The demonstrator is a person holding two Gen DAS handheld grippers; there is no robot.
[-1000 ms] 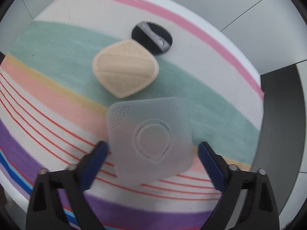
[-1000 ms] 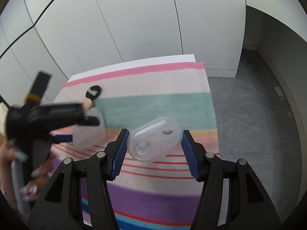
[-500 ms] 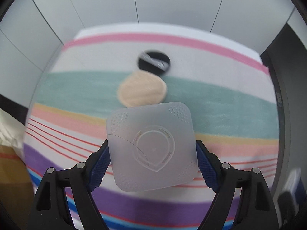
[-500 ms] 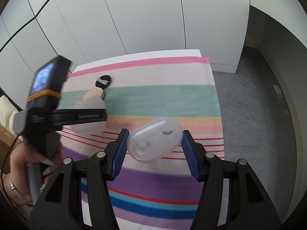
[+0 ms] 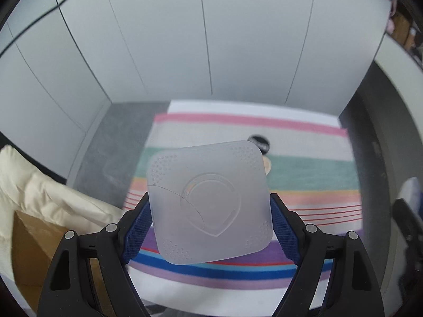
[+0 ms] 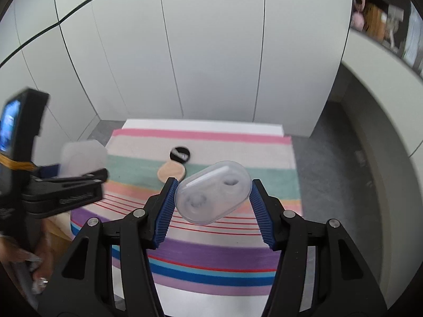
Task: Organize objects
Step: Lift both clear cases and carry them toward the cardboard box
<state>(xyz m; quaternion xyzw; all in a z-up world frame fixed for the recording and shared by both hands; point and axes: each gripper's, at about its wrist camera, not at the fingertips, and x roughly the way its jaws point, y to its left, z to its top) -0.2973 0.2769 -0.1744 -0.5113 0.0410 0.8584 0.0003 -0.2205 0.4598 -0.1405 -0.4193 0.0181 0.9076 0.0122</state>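
Note:
My left gripper (image 5: 208,219) is shut on a frosted square plastic case (image 5: 208,200) and holds it high above the striped table. The case also shows in the right wrist view (image 6: 83,155), in the left gripper (image 6: 79,169). My right gripper (image 6: 212,200) is shut on a clear oval plastic case (image 6: 214,191), also lifted above the table. A beige powder puff (image 6: 171,172) and a black round puff (image 6: 179,154) lie on the cloth near the far middle. In the left wrist view the black puff (image 5: 260,140) peeks out behind the square case.
The table wears a striped cloth (image 6: 201,245) with pink, green, red, purple and blue bands. White cabinet panels (image 6: 211,52) stand behind it. Grey floor (image 6: 330,185) lies to the right. A cream cloth (image 5: 39,192) over a brown box (image 5: 29,248) sits at the left.
Both grippers have risen and pulled back from the table with their cases. The left gripper took hold of the square case and lifted it off the cloth.

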